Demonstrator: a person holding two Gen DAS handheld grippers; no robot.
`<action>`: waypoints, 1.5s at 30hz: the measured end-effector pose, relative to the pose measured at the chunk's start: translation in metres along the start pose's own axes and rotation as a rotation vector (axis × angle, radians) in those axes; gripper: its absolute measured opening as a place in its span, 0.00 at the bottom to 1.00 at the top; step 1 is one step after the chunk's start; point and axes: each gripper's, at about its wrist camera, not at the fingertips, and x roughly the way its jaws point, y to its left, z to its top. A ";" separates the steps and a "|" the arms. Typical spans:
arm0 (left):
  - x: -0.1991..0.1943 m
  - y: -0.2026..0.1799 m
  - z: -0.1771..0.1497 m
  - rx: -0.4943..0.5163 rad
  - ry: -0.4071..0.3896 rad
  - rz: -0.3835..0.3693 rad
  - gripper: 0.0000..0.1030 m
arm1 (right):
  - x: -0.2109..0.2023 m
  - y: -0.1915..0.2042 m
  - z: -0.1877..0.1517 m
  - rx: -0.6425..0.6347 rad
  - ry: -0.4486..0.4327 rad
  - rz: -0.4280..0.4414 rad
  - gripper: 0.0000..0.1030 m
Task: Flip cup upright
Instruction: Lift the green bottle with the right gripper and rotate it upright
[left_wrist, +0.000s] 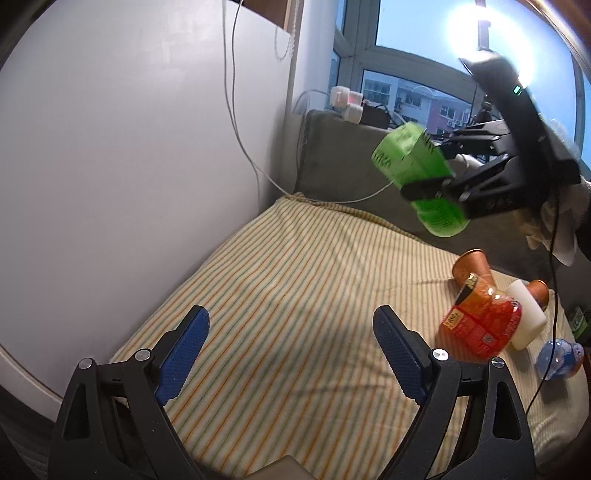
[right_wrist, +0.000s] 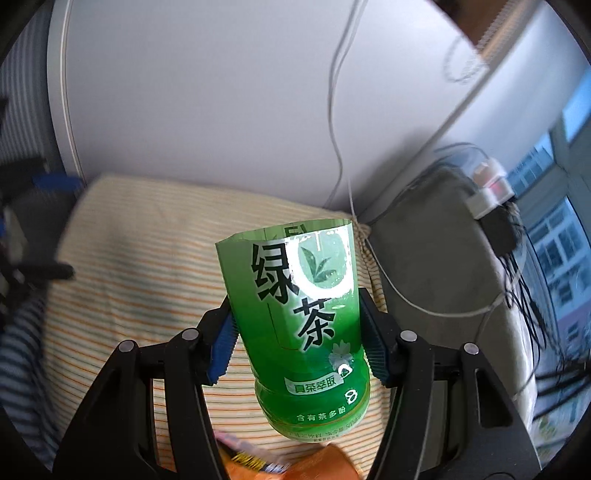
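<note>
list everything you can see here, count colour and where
green cup: 1, green tea label, held in the air over the cushion
striped cushion: 1, cream with orange and green stripes, under everything
copper cups: 2, lying at cushion's far right
red-orange cup: 1, lying beside them
white cylinder: 1, against the red-orange cup
blue bottle: 1, cushion's right edge
white cable: 1, hanging down the wall
left gripper: open, empty
right gripper: shut on the green cup

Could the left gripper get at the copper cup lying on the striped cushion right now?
Probably yes. The left gripper is open and holds nothing, and bare striped cushion lies between it and the copper cup. The red packet touches the cup's near side, so approaching from the left looks freer.
</note>
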 end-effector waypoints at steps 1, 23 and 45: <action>-0.003 -0.002 0.000 0.002 -0.005 -0.005 0.88 | -0.010 -0.001 -0.001 0.029 -0.012 0.006 0.60; -0.035 -0.061 -0.018 0.131 0.013 -0.219 0.88 | -0.109 0.046 -0.210 1.186 0.092 0.249 0.60; -0.008 -0.114 -0.025 0.059 0.311 -0.510 0.88 | -0.134 0.054 -0.256 1.222 0.067 0.080 0.85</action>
